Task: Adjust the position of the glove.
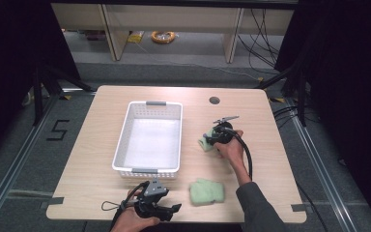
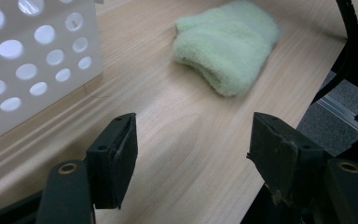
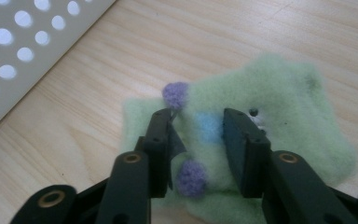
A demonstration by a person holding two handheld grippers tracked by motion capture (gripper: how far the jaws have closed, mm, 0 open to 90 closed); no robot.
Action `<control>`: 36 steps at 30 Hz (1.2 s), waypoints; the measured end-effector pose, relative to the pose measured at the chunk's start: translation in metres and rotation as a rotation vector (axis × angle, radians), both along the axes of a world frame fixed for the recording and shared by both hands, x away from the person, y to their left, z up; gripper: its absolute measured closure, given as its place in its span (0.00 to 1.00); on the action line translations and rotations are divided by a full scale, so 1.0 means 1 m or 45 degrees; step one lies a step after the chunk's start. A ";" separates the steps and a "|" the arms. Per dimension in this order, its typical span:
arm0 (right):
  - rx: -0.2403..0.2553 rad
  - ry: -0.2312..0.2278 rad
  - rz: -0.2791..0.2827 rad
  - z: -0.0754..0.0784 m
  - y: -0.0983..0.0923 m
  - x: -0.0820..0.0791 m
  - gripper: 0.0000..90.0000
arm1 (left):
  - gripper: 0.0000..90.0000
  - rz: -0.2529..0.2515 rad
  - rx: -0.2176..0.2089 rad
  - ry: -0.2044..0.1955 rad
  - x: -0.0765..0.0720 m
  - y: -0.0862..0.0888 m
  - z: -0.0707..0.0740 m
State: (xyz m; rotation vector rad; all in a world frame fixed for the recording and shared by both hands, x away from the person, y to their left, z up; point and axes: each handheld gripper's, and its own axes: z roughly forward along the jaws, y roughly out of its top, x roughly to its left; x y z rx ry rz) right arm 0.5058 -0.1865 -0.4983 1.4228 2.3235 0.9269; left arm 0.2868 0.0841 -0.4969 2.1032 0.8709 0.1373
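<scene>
From above: I am working at the bench [image 1: 101, 159] with a white basket [image 1: 123, 140] standing at its middle. My right fingers [image 1: 211, 141] are coming down on a green sock [image 1: 204, 143] lying just right of the basket, and my right hand [image 1: 232, 147] is covering most of it. A second green sock [image 1: 206, 192] is lying near the front edge, well apart from the first, with its long side running across the bench. My left fingers [image 1: 166, 211] are waiting at the front edge, pointing toward that sock, which makes my left hand [image 1: 133, 220] the nearer one for it.

Along my left fingers [image 2: 191, 154]: they are standing wide open with nothing between them, only bare wood. The folded sock [image 2: 226, 46] is lying ahead and slightly right of the gap, and the basket's holed wall [image 2: 37, 60] is rising at the left.

Along my right fingers [image 3: 198, 140]: they are standing partly closed astride the spotted sock [image 3: 284, 107], one finger on each side of its blue patch, between two purple spots. The fabric is filling the gap, but I cannot tell whether the pads are already pinching it. The sock is lying flat, directly under and ahead of me, and the basket wall [image 3: 23, 51] is crossing the upper left corner, so I judge the carry to be a short one.
</scene>
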 end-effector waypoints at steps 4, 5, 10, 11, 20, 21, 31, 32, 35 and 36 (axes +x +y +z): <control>0.023 0.037 0.026 0.001 -0.002 -0.001 0.79 | 0.36 0.014 -0.007 0.012 0.000 -0.001 -0.001; 0.037 0.041 0.014 0.000 -0.002 -0.003 0.82 | 0.36 0.006 0.001 0.002 0.000 0.000 0.000; 0.056 -0.013 0.063 -0.002 -0.007 -0.001 0.90 | 0.36 0.022 -0.017 -0.008 0.001 0.001 0.001; 0.057 -0.040 0.062 -0.003 -0.008 -0.002 0.93 | 0.36 0.012 -0.002 -0.008 0.002 0.002 0.002; 0.098 -0.057 0.086 0.011 -0.019 -0.011 0.96 | 0.36 0.023 -0.011 -0.007 0.004 0.004 0.003; 0.105 -0.057 0.099 0.016 -0.019 -0.014 0.96 | 0.36 0.049 -0.036 0.012 0.003 0.003 0.002; 0.161 -0.152 0.316 0.054 -0.023 -0.069 0.96 | 0.36 0.031 -0.010 -0.002 0.005 0.004 0.002; 0.167 -0.148 0.334 0.056 -0.023 -0.078 0.96 | 0.36 0.032 -0.010 -0.002 0.005 0.004 0.002; 0.185 -0.141 0.391 0.058 -0.022 -0.097 0.96 | 0.36 0.033 -0.010 -0.004 0.005 0.005 0.002; 0.192 -0.142 0.429 0.058 -0.022 -0.103 0.96 | 0.36 0.035 -0.010 0.000 0.005 0.005 0.003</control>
